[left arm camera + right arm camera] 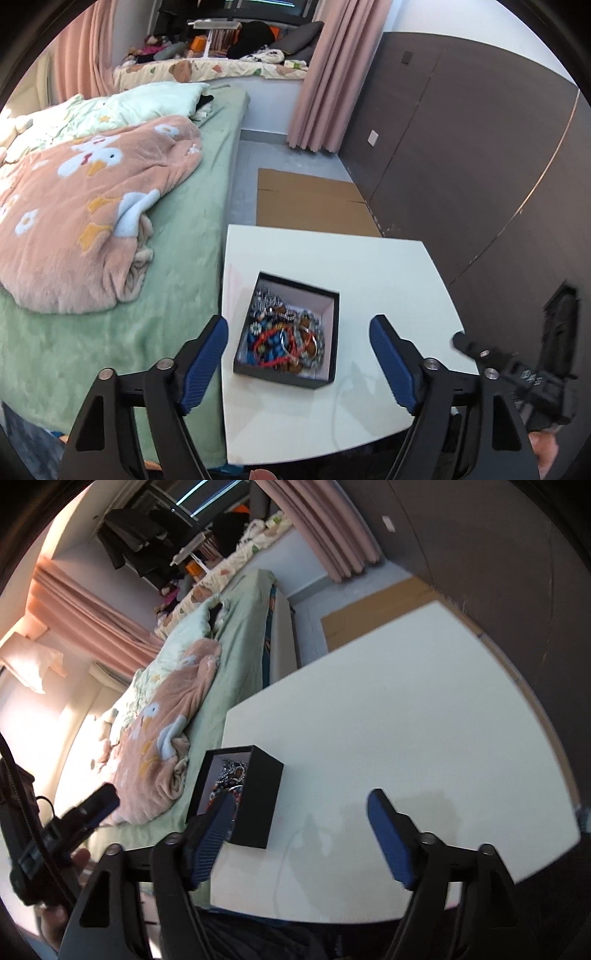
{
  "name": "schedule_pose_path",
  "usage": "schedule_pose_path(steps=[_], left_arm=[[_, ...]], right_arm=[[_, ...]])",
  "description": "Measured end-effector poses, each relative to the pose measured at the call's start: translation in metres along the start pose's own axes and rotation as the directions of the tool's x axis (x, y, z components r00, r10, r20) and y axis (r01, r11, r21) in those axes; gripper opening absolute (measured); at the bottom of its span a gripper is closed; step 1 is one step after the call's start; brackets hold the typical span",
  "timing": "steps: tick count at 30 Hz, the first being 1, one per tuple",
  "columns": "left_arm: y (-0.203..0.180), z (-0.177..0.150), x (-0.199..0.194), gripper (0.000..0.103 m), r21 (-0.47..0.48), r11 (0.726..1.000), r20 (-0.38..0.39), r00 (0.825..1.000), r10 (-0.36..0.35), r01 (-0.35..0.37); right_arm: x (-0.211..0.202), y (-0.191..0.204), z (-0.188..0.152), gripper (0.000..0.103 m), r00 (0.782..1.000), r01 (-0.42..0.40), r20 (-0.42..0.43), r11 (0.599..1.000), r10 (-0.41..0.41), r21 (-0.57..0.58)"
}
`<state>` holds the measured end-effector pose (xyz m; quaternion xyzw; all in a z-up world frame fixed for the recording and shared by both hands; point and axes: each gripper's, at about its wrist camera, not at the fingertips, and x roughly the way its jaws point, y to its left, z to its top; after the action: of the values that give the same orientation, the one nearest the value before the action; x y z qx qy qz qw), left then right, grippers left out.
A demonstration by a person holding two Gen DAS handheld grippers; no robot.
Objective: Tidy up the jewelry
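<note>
Jewelry [286,338] tangled in black box [334,325]; left gripper [297,341] spread above box, right gripper [301,823] spread beside it; pinch one strand, probably red beads, lift slowly.

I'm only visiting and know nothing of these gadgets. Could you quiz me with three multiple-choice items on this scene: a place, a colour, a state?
1. Where does the black box of jewelry sit?
A on the bed
B on the white table
C on the floor

2. What colour are the left hand-held gripper pads?
A blue
B red
C yellow

3. The box is:
A lidded
B open-topped
C overturned

Answers: 1 B, white tabletop surrounds it; 2 A, both pads look blue; 3 B, beads show inside.
</note>
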<state>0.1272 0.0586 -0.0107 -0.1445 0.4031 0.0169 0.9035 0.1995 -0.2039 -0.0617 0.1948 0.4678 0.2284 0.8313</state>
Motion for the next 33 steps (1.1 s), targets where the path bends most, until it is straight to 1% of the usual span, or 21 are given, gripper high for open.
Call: schedule_pose_path(steps=[3, 5, 6, 8, 9, 12, 13, 14, 19, 22, 24, 27, 33], left_arm=[[-0.003, -0.007, -0.009, 0.088, 0.008, 1.000, 0.010, 1.000, -0.014, 0.014], [-0.007, -0.011, -0.018, 0.097, 0.013, 0.999, 0.017, 0.999, -0.041, 0.041], [-0.008, -0.014, -0.023, 0.098, 0.010, 0.998, 0.023, 0.998, -0.056, 0.056], [-0.010, -0.019, -0.031, 0.102, 0.007, 0.997, 0.037, 0.997, -0.072, 0.072], [-0.012, -0.022, -0.036, 0.103, 0.009, 0.997, 0.041, 0.996, -0.079, 0.079], [-0.015, -0.027, -0.046, 0.103, 0.026, 0.996, 0.033, 0.995, -0.090, 0.089], [-0.017, -0.029, -0.051, 0.103, 0.034, 0.995, 0.034, 0.995, -0.091, 0.089], [-0.017, -0.031, -0.056, 0.103, 0.039, 0.995, 0.037, 0.995, -0.093, 0.091], [-0.020, -0.041, -0.078, 0.103, 0.067, 0.994, 0.049, 0.994, -0.093, 0.090], [-0.026, -0.048, -0.091, 0.103, 0.108, 0.991, 0.063, 0.994, -0.086, 0.079], [-0.033, -0.054, -0.099, 0.103, 0.142, 0.986, 0.051, 0.994, -0.098, 0.090], [-0.041, -0.062, -0.113, 0.103, 0.198, 0.977, 0.056, 0.994, -0.091, 0.078], [-0.046, -0.070, -0.134, 0.103, 0.219, 0.971, 0.059, 0.992, -0.115, 0.100]], right_arm=[[-0.021, 0.011, -0.005, 0.080, 0.999, 0.023, 0.032, 0.999, -0.022, -0.037], [-0.034, 0.018, -0.011, 0.081, 0.998, 0.045, 0.037, 0.997, -0.042, -0.068], [-0.040, 0.020, -0.013, 0.082, 0.998, 0.058, 0.040, 0.995, -0.055, -0.080], [-0.056, 0.023, -0.019, 0.090, 0.996, 0.076, 0.044, 0.993, -0.072, -0.095], [-0.062, 0.024, -0.021, 0.096, 0.996, 0.080, 0.045, 0.992, -0.076, -0.097], [-0.087, 0.027, -0.026, 0.098, 0.993, 0.103, 0.072, 0.990, -0.096, -0.096], [-0.097, 0.029, -0.029, 0.103, 0.991, 0.115, 0.084, 0.989, -0.107, -0.097], [-0.106, 0.032, -0.031, 0.103, 0.989, 0.121, 0.095, 0.987, -0.112, -0.102], [-0.142, 0.040, -0.044, 0.103, 0.984, 0.139, 0.132, 0.983, -0.123, -0.120], [-0.159, 0.044, -0.052, 0.103, 0.981, 0.147, 0.147, 0.981, -0.128, -0.130], [-0.168, 0.047, -0.057, 0.103, 0.980, 0.154, 0.149, 0.979, -0.134, -0.137], [-0.180, 0.050, -0.062, 0.103, 0.979, 0.156, 0.151, 0.978, -0.135, -0.139], [-0.207, 0.061, -0.071, 0.103, 0.973, 0.173, 0.183, 0.971, -0.143, -0.162]])
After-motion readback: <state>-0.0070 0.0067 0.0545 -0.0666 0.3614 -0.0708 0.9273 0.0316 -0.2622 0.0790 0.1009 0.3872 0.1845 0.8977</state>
